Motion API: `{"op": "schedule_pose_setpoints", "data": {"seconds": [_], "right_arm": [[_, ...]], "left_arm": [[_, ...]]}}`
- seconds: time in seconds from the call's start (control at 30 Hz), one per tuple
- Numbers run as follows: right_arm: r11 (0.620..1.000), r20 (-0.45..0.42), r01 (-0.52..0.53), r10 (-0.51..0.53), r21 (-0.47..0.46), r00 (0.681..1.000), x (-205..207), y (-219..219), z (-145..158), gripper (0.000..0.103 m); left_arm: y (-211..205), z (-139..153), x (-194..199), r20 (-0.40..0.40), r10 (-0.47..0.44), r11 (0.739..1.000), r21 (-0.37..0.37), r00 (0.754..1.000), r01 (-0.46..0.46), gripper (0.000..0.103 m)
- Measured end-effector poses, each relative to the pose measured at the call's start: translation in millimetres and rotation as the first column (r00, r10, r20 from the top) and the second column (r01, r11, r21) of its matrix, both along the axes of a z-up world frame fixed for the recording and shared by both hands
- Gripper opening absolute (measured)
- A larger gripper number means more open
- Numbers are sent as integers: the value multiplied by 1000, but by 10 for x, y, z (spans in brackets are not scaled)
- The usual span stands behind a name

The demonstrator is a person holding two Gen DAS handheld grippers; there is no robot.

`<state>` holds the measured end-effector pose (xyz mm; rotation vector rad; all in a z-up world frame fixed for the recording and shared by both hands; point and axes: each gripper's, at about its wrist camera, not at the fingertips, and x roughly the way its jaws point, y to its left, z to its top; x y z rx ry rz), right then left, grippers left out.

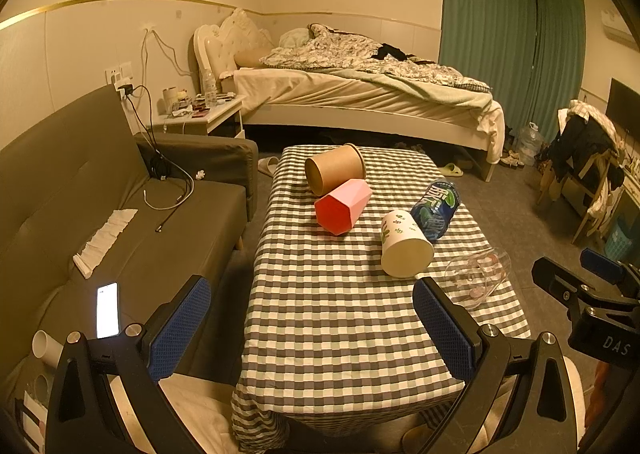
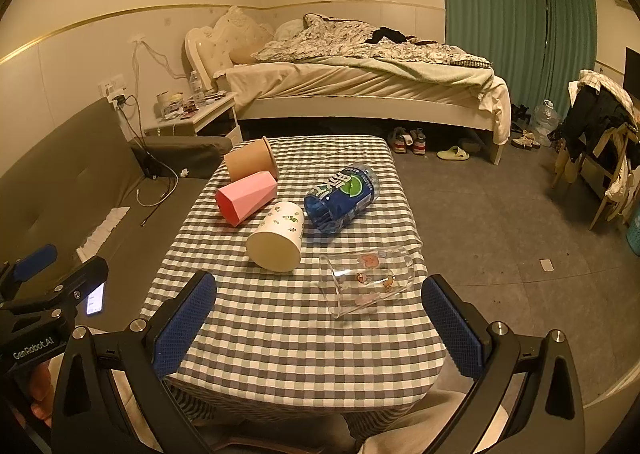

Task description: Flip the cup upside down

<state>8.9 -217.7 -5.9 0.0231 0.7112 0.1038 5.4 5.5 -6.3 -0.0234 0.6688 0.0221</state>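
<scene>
A low rectangular surface draped in a grey, green and white checked cloth is filling the middle of both views, and five vessels are lying on their sides on it. The brown kraft paper cup is lying toward 12 o'clock, at the far end, its base facing the camera. Touching it on the near side, the pink faceted plastic cup is lying with its base turned toward 7 o'clock. The blue plastic bottle-like container with white lettering is lying toward 2 o'clock of the surface's centre. Just beside it, the white paper cup printed with small green plants is pointing one round end toward 6 o'clock; whether that end is the mouth or the base is hard to tell. The clear glass cup with small cartoon stickers is lying toward 4 o'clock, close to the right edge of the surface.

The left gripper is hovering over the near end of the surface, its blue-padded jaws spread wide and holding nothing. The right gripper is hovering likewise, released, with the glass cup just beyond the gap between its jaws.
</scene>
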Motion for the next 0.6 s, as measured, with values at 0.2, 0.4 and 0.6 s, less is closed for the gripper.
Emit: {"op": "schedule_pose_setpoints", "data": {"seconds": [0.2,0.4,0.6], "right_arm": [[1000,-2,-8,8,2,1000,14,24,1,103],[1000,-8,-7,7,-9,1000,98,63,15,103],[1000,-8,6,-6,0,1000,279,105,51,103]], "left_arm": [[4,-11,5,-4,0,1000,-3,1000,0,103],[3,-21,56,-18,-5,1000,7,1000,5,103],[141,-74,266,-39,15,1000,-11,999,-15,103]]}}
